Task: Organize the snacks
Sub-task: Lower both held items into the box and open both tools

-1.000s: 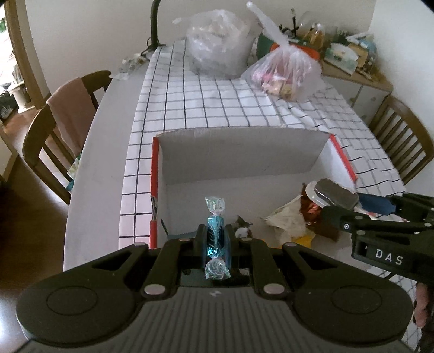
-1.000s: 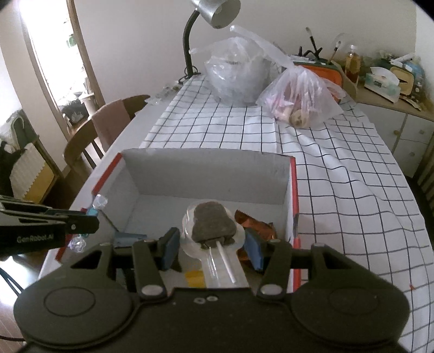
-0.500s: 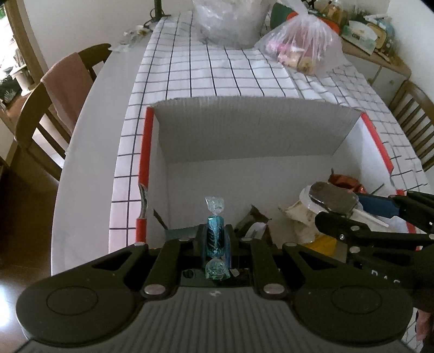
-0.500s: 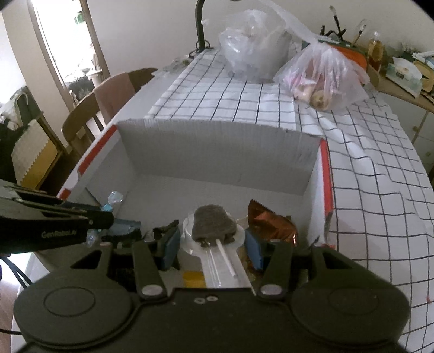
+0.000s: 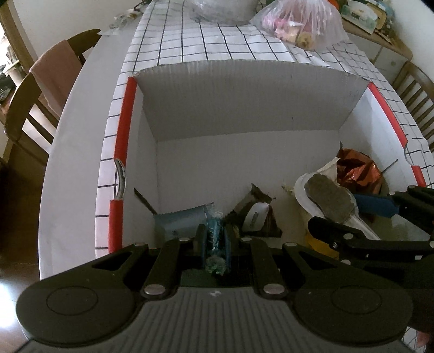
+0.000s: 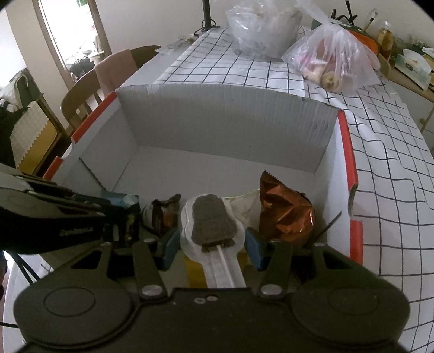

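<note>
My left gripper [image 5: 214, 239] is shut on a teal twist-wrapped candy [image 5: 214, 236], low inside the white cardboard box [image 5: 244, 89] with red edges. At the box's near right, my right gripper [image 6: 213, 241] is shut on a brown lollipop in a clear wrapper [image 6: 211, 220], its white stick running back toward the camera. The left wrist view also shows that lollipop [image 5: 329, 198] with the right gripper [image 5: 352, 217]. Beneath both lie a copper foil bag [image 6: 284, 209], a blue packet [image 5: 181, 220] and other wrapped snacks [image 5: 257, 214].
The box [image 6: 225, 116] sits on a checked tablecloth [image 6: 379, 163]. Behind it are a clear plastic bag [image 6: 260, 24] and a bag of pink snacks [image 6: 331, 59]. Wooden chairs [image 5: 35, 103] stand at the left and right. A lamp stem [image 6: 207, 13] rises at the back.
Both grippers have sunk into the box with their snacks and tilted further down. The box fills more of each view; the teal candy now sits among the packets at the bottom.
</note>
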`<state>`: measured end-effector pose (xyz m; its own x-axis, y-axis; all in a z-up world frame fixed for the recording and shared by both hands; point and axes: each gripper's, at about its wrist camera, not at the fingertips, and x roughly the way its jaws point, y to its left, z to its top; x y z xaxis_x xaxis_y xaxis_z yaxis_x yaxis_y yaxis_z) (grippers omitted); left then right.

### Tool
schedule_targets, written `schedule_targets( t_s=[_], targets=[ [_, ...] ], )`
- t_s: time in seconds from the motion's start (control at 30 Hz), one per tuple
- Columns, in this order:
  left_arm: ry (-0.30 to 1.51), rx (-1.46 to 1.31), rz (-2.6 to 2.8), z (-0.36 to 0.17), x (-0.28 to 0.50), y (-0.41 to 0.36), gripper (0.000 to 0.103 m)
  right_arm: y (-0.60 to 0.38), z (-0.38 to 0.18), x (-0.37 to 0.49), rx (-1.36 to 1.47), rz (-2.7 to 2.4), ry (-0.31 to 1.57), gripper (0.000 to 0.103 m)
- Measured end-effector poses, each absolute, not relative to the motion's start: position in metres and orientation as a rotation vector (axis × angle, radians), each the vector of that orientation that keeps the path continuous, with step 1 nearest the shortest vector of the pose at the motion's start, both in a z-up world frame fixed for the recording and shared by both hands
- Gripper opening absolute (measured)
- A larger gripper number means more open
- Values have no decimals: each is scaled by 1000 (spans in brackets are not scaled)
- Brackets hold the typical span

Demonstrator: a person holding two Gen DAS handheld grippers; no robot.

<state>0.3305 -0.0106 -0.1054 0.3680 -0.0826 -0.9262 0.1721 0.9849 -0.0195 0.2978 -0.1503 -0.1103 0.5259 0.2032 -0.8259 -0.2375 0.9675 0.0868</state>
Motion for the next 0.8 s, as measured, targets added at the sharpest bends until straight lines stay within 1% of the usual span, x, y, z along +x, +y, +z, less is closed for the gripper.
schedule_targets(
  t_s=[0.17,0.27,0.3,0.33,0.4,0.6,0.67,0.8],
  targets=[
    [1178,73,-172,-106,329,-9,13,-151,-111,296,-29,264,986,52],
    [1175,70,-172,-104,327,-8,13,-150,-109,295,-24,264,979,61],
    [1172,68,-173,-103,326,-8,13,-151,-107,294,-17,266,972,68],
    [1170,67,-174,-102,324,-7,14,-152,-105,292,-9,273,962,70],
    [1161,65,-179,-99,321,-7,14,-152,-101,291,-6,279,948,71],
    [1121,42,-199,-84,311,-2,22,-155,-88,280,3,270,920,77],
    [1105,39,-202,-78,307,-1,28,-156,-83,276,8,263,907,79],
    [1078,32,-211,-68,298,2,30,-158,-74,267,21,254,882,83]
  ],
)
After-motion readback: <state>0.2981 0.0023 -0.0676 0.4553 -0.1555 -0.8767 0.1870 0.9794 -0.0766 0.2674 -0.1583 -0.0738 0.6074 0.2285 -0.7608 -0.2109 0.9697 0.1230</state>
